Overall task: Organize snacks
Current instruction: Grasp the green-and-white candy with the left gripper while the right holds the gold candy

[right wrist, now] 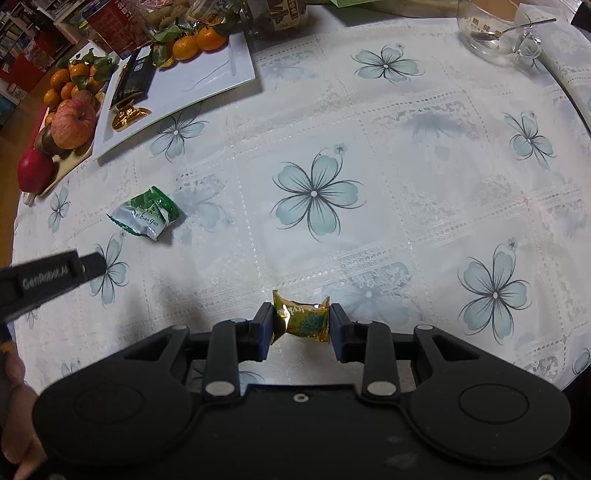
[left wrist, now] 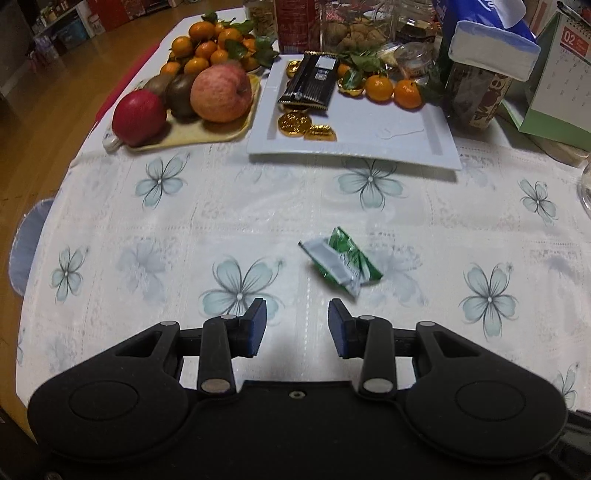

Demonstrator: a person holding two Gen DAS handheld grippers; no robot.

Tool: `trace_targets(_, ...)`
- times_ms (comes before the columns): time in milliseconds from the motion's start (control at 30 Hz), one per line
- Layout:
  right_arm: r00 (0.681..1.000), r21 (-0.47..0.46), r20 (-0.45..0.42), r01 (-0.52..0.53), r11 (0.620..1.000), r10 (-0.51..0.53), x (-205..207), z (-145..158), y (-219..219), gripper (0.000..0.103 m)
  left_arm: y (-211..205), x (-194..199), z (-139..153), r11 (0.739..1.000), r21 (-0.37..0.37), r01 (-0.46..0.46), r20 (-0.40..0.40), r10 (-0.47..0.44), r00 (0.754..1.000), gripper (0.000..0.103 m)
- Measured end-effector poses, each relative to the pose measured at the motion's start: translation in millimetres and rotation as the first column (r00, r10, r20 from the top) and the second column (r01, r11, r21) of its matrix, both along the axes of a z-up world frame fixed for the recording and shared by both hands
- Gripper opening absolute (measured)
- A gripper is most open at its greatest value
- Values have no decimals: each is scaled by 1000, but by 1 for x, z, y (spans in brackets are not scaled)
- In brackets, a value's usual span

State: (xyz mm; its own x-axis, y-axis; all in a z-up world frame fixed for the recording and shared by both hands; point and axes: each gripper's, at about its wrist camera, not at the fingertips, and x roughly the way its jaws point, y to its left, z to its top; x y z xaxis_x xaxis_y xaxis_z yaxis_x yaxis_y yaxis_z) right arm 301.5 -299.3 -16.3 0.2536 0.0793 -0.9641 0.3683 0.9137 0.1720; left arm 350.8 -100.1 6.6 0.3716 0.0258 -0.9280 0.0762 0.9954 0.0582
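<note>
Table (left wrist: 258,206) w/ white lace-pattern cloth, pale blue-grey flower print, edge curves round at left. Wood floor (left wrist: 44,122) beyond it, warm brown, glossy, lamp glare on the boards. Far left: low shelving (left wrist: 55,26) crammed w/ boxes and bins (contents too blurred to ID). Red cartons (left wrist: 114,13) stacked behind the table's far end. Right wrist view shows more packed shelves (right wrist: 22,29) top-left, same clutter. Round blue-grey stool or seat (left wrist: 26,243) pokes out under the table's left edge. Lighting: indoor, dim, yellowish, soft shadows on cloth. No walls or windows clear enough to call.
</note>
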Motion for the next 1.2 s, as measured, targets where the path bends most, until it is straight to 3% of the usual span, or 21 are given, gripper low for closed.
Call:
trace_targets(367,998,62,32,46,997,-48,7,18,-15,34,-38,51,-16,998,38,48,55,-50,997,47)
trace_targets(500,998,74,32,58,996,-60,7,20,-19,34,-35,66,-34,999,54,4,7,-4,1000,47)
trace_targets(600,997,77,32,64,995,-66,7,20,-21,34,-22,69,-48,998,20,-56,-64,58,996,47)
trace_targets(933,997,70,33,60,996,-63,6,20,-18,34,23,21,-64,994,-17,-106,-156,102,982,47)
trace_targets(1067,998,57,30,49,997,-51,7,17,-14,34,31,5,-61,996,-15,-88,-168,85,982,46)
trace_targets(1200,998,55,23,52,997,-53,7,15,-14,34,41,-1,-45,992,-77,-96,-170,82,982,46)
